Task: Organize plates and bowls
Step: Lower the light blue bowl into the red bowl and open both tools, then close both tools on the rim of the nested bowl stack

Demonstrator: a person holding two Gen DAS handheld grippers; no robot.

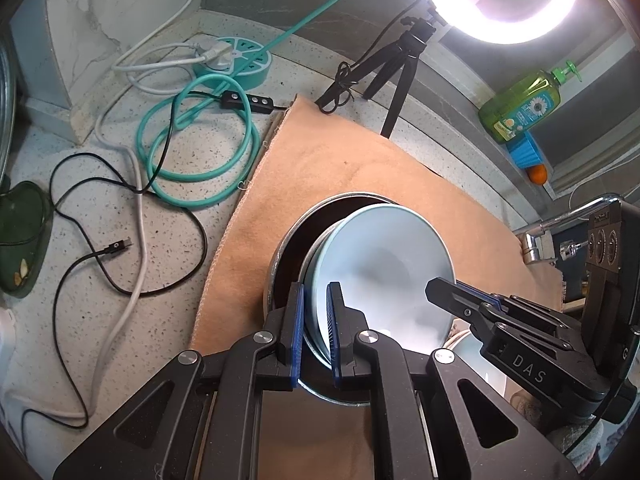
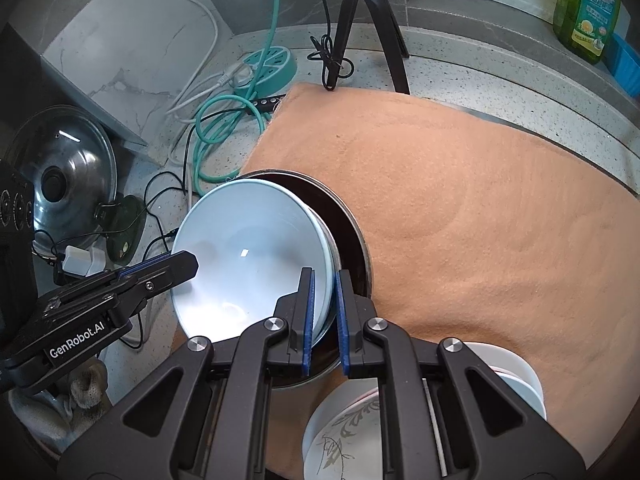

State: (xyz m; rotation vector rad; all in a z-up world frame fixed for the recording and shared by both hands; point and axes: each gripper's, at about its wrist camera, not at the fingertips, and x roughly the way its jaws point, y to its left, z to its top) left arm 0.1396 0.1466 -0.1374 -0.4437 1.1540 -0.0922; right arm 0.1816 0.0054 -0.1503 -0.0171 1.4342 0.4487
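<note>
Looking down the left wrist view: left gripper (image 1: 316, 328) pinched narrow on the near rim of the pale blue bowl (image 1: 384, 252), blue pads on either side of the rim. Bowl tilted, sitting partly inside the steel pan (image 1: 276, 264) on the orange cloth (image 1: 320, 168). Right gripper (image 1: 440, 284) reaching in from the right, jaws nearly together, tip over the bowl's opposite edge. Judged as mid-task: one bowl gripped from both sides, not yet settled flat. Glossy, smooth glaze on the bowl, round and deep; brushed metal wall with a dark lining on the pan; soft, napped cloth over a speckled stone counter (image 1: 120, 272).

Turning to the right wrist view: right gripper (image 2: 324, 312) closed narrow on the rim of the pale blue bowl (image 2: 248, 248), with what looks like a second rim just beneath it. Left gripper (image 2: 188, 264) at the bowl's far side. Steel pan (image 2: 360, 248) around the bowl's right side. Apparently still to sort: a white patterned bowl (image 2: 344, 436) and a plain white bowl (image 2: 516, 376) near the bottom edge, on the cloth. Grey leaf motif on glossy white ceramic.
</note>
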